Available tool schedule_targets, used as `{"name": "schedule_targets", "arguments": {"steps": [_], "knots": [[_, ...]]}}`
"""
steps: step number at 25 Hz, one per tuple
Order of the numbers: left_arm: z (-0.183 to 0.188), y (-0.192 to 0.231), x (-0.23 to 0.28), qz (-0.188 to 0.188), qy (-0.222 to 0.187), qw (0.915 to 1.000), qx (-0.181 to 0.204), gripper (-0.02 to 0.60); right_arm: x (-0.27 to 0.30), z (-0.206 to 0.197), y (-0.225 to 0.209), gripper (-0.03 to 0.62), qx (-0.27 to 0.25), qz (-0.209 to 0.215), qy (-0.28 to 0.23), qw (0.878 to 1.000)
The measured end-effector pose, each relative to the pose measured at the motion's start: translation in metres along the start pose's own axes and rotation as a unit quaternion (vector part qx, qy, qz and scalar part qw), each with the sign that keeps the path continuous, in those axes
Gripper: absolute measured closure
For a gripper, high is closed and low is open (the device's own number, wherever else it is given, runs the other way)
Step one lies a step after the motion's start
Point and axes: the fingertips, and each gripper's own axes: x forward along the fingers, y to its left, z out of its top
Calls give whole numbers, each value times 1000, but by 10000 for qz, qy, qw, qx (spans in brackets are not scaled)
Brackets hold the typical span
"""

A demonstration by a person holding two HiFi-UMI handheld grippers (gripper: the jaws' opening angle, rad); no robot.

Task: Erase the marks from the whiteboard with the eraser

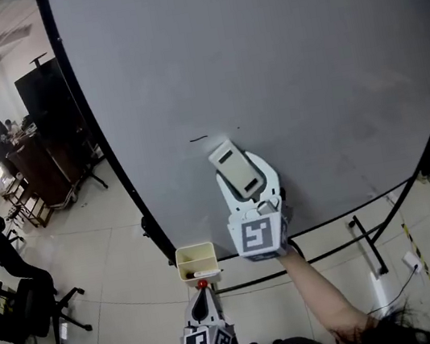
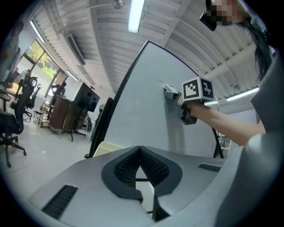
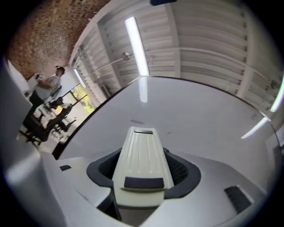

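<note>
- While clamped between the jaws of the right gripper (image 1: 243, 183), the cream ribbed plastic eraser (image 3: 142, 159) with a dark strip has its far end at the large grey-white whiteboard (image 1: 280, 74), just below-right of a short dark mark (image 1: 198, 139).
- Left gripper (image 2: 140, 150): jaws together, nothing between, low beneath a pale yellow box (image 1: 197, 260).
</note>
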Motion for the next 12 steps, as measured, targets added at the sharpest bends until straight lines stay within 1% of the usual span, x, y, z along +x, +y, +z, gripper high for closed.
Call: {"name": "schedule_targets", "arguments": {"steps": [1,2,3,5,7,8,10,11,12], "knots": [[0,1,0,16,-5,10000,-11,604,3,-11,27,310,-81,267,109,9996],[0,3,-1,25,-13,10000,-13,603,4,-21,47,310,-176,407,170,9989],[-1,4,-1,33,-27,10000,-9,603,3,-29,57,310,-265,445,194,9985],[2,7,-4,89,-65,9999,-14,604,0,-32,59,312,-237,472,162,9985],[2,12,-5,169,-71,9998,-34,604,-4,-20,47,312,-28,468,10,9989],[1,14,-6,199,-57,9998,-42,604,-7,-11,35,312,171,375,-108,9991],[-4,18,-8,219,-6,9997,-64,604,-16,3,-2,312,852,44,-231,9961],[-6,20,-9,214,13,9997,-78,603,-19,8,-26,312,1173,-146,-186,9928],[-6,21,-9,210,22,9997,-89,603,-20,11,-51,312,1363,-339,-112,9900]]}}
